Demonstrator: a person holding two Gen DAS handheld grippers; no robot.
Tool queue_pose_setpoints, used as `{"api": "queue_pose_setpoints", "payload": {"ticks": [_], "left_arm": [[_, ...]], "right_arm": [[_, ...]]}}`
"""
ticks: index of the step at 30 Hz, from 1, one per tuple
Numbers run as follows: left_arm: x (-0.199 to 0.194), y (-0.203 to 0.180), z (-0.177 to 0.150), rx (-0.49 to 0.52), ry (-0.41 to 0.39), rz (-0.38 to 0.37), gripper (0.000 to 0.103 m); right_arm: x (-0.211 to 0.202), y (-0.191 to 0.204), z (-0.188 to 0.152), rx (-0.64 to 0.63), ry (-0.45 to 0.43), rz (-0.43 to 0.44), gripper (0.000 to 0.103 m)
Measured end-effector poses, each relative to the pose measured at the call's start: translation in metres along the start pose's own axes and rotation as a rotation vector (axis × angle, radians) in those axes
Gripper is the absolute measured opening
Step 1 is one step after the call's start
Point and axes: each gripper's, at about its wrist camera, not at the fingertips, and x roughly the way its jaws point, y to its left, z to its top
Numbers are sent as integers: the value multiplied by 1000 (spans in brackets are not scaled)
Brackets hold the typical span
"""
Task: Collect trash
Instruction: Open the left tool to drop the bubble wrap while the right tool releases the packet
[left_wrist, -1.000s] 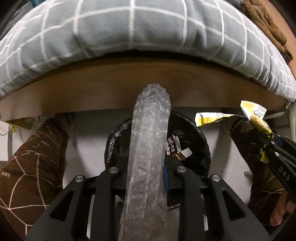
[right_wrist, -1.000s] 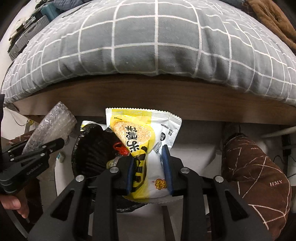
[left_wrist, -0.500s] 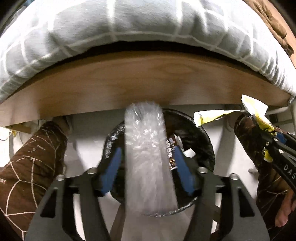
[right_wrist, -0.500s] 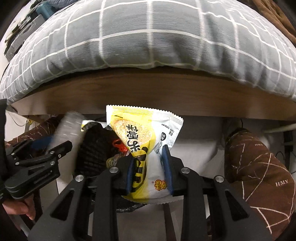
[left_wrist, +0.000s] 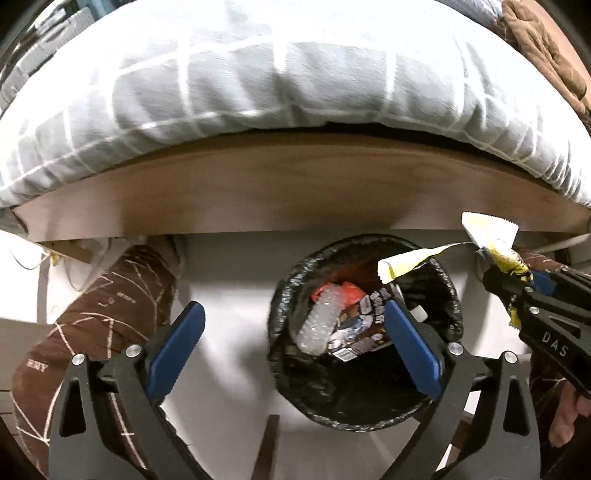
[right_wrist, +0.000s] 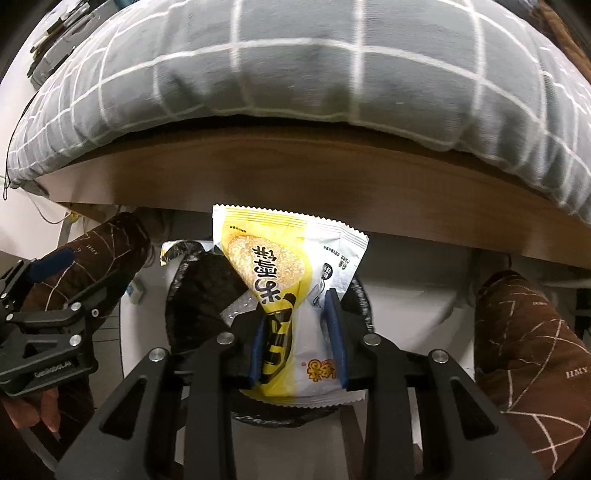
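Left gripper (left_wrist: 293, 345): fingers (left_wrist: 177, 341) spread wide apart, nothing between them, positioned above the trash bin (left_wrist: 448, 291). Bubble wrap (left_wrist: 319, 319) lies inside the bin among other wrappers (a brown printed packet (left_wrist: 364, 326) just beside it, something red behind).

Right gripper (right_wrist: 297, 336): fingers (right_wrist: 334, 328) clamped on a yellow-and-white snack wrapper (right_wrist: 286, 266), held upright with its serrated top edge uppermost. From the right wrist view the wrapper hangs over the bin's black liner; from the left wrist view it sits at the bin's right rim.

Surroundings: bin stands on a white floor (left_wrist: 229, 266) between the person's brown patterned trouser legs (left_wrist: 110, 299). Beyond it, a wooden bed frame (left_wrist: 295, 192), topped by a grey checked duvet (left_wrist: 258, 74).
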Motion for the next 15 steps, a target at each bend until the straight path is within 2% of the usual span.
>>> {"api": "queue_pose_setpoints", "payload": {"ticks": [9, 15], "left_arm": [[-7, 19, 2, -57, -10, -15, 97], [-11, 21, 2, -57, -12, -15, 97]], "right_arm": [[1, 17, -2, -46, 5, 21, 29], [-6, 21, -4, -77, -10, 22, 40]]}}
